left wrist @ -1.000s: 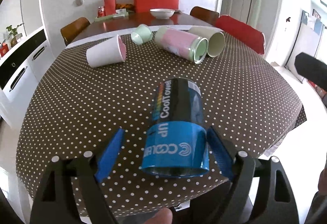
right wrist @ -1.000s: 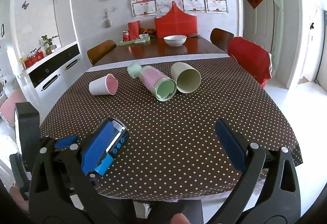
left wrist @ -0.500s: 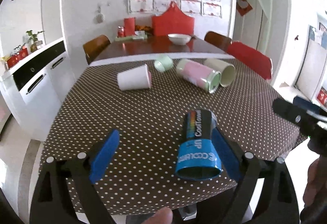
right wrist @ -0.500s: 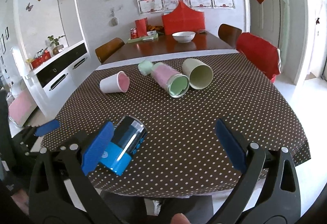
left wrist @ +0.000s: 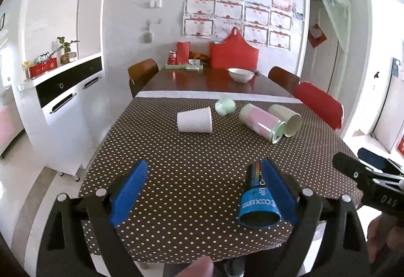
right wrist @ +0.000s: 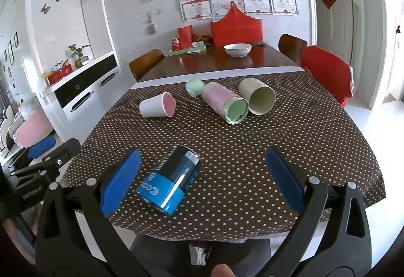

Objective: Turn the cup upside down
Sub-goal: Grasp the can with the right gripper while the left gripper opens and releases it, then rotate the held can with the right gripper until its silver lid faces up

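from the right wrist only — white cup (right wrist: 157,108) shows pink inside.

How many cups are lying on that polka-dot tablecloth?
5, all on their sides: the black-and-blue cup at the near edge; farther back a white cup, a small green cup, a pink cup and a cream cup. None looks hidden.

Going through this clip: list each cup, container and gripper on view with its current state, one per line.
Blue-and-black cup: on its side near the table's front edge, not gripped.
White cup: on its side, pink inside showing.
Small green cup: on its side.
Pink canister: on its side.
Cream cup: on its side, empty.
White bowl: upright.
Left gripper: open.
Right gripper: open.
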A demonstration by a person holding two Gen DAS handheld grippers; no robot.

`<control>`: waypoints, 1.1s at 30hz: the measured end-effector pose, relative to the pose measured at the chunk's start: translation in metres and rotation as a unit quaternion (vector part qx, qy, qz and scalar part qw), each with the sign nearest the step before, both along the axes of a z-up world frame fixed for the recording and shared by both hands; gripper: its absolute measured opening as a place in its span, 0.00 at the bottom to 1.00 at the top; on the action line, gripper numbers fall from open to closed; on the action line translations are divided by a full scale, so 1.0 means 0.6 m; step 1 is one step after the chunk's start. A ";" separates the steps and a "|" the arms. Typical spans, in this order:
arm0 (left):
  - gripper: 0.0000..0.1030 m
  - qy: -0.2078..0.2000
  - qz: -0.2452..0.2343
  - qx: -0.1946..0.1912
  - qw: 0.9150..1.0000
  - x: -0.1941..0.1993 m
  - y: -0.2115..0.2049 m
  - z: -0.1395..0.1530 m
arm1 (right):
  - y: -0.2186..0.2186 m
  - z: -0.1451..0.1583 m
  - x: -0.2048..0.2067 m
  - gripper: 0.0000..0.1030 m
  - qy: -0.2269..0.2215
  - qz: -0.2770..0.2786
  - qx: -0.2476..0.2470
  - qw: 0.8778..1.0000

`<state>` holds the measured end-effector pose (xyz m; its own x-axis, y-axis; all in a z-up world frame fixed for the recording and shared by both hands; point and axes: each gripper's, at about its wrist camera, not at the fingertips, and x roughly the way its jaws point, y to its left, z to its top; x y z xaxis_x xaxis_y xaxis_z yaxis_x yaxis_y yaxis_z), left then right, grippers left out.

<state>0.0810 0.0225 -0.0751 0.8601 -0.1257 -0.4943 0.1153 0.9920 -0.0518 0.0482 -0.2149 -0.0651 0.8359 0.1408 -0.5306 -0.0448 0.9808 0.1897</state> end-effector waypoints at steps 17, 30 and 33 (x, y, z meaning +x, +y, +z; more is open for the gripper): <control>0.87 0.011 0.025 -0.004 1.000 -0.003 0.044 -0.016 | 0.012 -0.049 0.060 0.94 0.116 0.024 0.079 0.990; 0.87 0.038 0.027 -0.014 0.999 0.017 0.072 -0.052 | 0.058 -0.129 0.174 0.94 0.243 -0.010 0.114 0.963; 0.87 0.043 0.029 -0.020 0.998 0.022 0.082 -0.060 | 0.053 -0.136 0.190 0.94 0.264 -0.020 0.121 0.957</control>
